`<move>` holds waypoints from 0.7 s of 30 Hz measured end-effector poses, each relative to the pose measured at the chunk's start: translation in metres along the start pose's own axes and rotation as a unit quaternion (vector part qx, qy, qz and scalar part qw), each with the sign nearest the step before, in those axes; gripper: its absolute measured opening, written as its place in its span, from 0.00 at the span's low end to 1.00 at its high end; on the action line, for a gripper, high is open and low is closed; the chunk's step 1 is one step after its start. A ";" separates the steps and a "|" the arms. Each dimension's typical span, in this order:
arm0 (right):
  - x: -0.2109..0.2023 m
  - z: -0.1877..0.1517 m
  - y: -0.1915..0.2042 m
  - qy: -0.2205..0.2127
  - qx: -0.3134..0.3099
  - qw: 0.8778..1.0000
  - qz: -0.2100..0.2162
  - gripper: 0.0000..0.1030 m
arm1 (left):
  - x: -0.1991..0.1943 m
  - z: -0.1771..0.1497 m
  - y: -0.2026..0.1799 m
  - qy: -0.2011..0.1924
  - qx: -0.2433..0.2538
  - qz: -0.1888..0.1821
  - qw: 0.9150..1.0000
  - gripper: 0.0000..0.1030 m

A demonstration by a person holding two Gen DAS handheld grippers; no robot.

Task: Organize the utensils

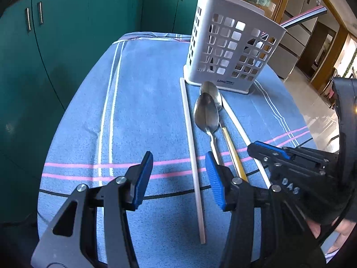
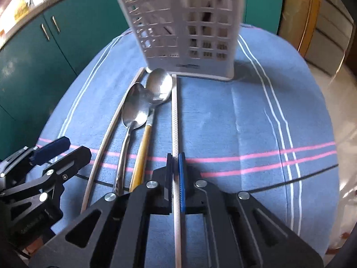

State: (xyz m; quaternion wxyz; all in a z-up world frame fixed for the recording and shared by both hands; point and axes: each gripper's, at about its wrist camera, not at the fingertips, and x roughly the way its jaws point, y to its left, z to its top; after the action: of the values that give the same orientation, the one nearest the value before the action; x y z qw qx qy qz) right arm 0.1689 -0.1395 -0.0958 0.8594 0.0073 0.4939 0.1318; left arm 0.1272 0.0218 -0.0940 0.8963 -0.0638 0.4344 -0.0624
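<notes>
My right tool (image 2: 175,178) grips a white chopstick (image 2: 174,116) to load the holder (image 2: 185,22); my left tool (image 1: 178,178) hangs open.

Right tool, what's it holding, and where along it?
The right tool is shut on a white chopstick, near its near end. The left tool holds nothing.

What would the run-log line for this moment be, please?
right gripper: shut on chopstick | left gripper: open | spoons: on cloth
</notes>
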 end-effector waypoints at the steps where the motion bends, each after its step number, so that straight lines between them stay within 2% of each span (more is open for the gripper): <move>1: -0.002 -0.001 -0.004 0.000 0.005 1.000 -0.001 0.06 | 0.001 0.000 -0.001 0.000 0.000 -0.001 1.000 0.47; 5: -0.017 -0.010 -0.035 -0.010 0.051 0.998 -0.025 0.05 | 0.004 0.001 -0.007 0.002 0.005 -0.007 1.000 0.47; 6: -0.021 -0.013 -0.043 -0.010 0.062 0.998 -0.029 0.06 | 0.005 0.000 -0.007 0.003 0.006 -0.008 1.000 0.44; 7: -0.024 -0.015 -0.049 -0.012 0.068 0.997 -0.033 0.06 | 0.006 0.000 -0.009 0.005 0.007 -0.008 1.000 0.34; 10: -0.029 -0.018 -0.058 -0.014 0.077 0.996 -0.031 0.06 | 0.013 -0.001 -0.013 0.013 0.007 -0.013 1.000 0.20; 17: -0.032 -0.025 -0.060 -0.016 0.075 0.997 -0.022 0.07 | 0.021 -0.006 -0.020 0.023 0.017 -0.001 1.000 0.13; 19: -0.029 -0.024 -0.060 -0.015 0.072 0.997 -0.026 0.07 | 0.020 -0.007 -0.020 0.024 0.018 0.004 1.000 0.06; 21: -0.027 -0.023 -0.058 -0.016 0.069 0.997 -0.030 0.13 | 0.019 -0.008 -0.020 0.023 0.021 0.008 0.999 0.06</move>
State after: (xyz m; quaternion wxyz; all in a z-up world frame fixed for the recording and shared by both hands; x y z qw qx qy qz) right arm 0.1489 -0.2047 -0.0929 0.8683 0.0541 0.4879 0.0713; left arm 0.1314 -0.0011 -0.1105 0.8874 -0.0404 0.4544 -0.0659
